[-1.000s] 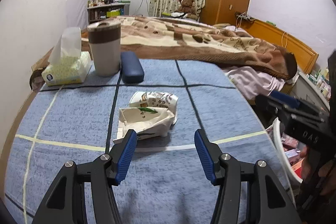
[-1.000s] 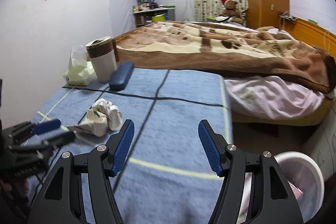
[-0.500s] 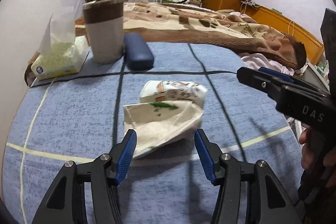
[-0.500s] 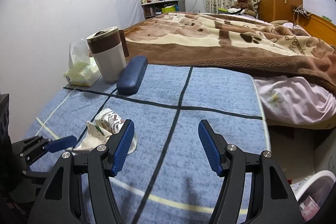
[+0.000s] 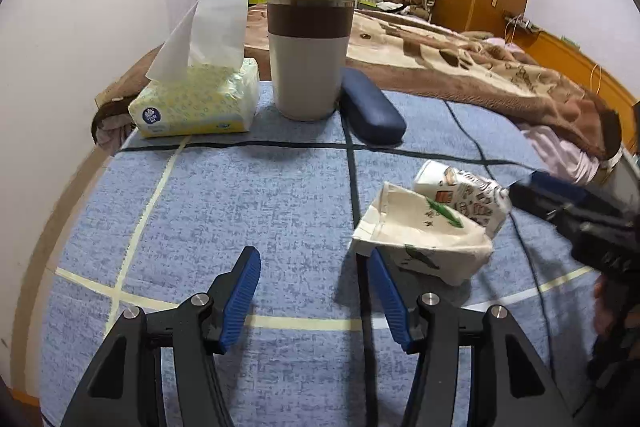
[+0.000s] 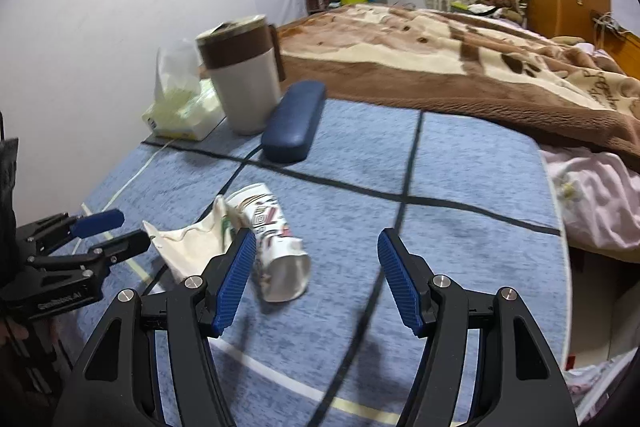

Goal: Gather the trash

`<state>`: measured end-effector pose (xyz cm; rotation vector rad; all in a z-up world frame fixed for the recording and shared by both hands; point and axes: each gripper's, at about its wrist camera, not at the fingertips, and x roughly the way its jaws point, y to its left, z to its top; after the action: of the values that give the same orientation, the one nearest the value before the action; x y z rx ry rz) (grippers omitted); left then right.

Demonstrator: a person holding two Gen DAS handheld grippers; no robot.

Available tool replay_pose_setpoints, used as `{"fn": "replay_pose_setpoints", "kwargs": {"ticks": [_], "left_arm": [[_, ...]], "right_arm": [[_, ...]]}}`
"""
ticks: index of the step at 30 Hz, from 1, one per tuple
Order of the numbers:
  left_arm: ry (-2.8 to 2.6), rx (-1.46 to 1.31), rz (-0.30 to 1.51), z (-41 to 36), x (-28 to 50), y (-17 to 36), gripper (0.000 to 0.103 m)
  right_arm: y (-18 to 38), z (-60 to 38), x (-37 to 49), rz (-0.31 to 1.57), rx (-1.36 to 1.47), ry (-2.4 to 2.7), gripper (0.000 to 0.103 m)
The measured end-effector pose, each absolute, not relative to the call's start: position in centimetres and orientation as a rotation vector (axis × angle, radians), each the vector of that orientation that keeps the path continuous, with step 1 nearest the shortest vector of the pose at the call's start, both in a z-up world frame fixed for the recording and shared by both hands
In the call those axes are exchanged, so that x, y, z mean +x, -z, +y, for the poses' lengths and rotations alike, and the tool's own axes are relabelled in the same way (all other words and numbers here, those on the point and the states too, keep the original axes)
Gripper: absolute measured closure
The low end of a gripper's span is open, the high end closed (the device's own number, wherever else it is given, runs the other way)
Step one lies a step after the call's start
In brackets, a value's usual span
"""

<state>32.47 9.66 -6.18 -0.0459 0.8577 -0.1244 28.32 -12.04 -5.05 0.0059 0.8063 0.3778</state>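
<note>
Your left gripper [image 5: 314,283] hovers with its jaws apart and nothing between them, just left of the two crumpled paper cups [image 5: 430,231] lying together mid-table, nearer the front edge. Your right gripper [image 6: 316,269] is likewise parted and empty, beside the patterned cup [image 6: 276,243]. A tumbler [image 5: 310,55], tissue pack [image 5: 196,103] and blue case [image 5: 372,111] line the table's [image 5: 240,207] far edge.

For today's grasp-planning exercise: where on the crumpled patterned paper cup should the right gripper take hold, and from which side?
Grip the patterned paper cup across its squashed middle, coming from above. It lies on its side beside the white paper bag, so jaws straddling its width probably avoid snagging the bag. The right gripper stands open.
</note>
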Motion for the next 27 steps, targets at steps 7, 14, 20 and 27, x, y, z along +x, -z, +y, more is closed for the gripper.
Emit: {"fn": "replay_pose_setpoints", "kwargs": {"ticks": [7,14,20,27], "left_arm": [[0.208,-0.110,0.838,8.4,31.9,5.3,0.046],[0.243,-0.196,0.866,7.0,32.7,5.6,0.040],[0.206,-0.254,0.905,5.5,33.9,6.2,0.038],[0.120,-0.249,0.937,3.5,35.3,7.3,0.038]], "right_arm": [[6.4,-10.7,29.9,0.869,-0.027,-0.414,0.058],[6.5,-12.1,29.8,0.862,0.022,-0.417,0.075],[6.2,-12.9,28.9,0.822,-0.068,-0.302,0.075],[5.9,-15.3,28.1,0.808,-0.054,-0.268,0.075]]}}
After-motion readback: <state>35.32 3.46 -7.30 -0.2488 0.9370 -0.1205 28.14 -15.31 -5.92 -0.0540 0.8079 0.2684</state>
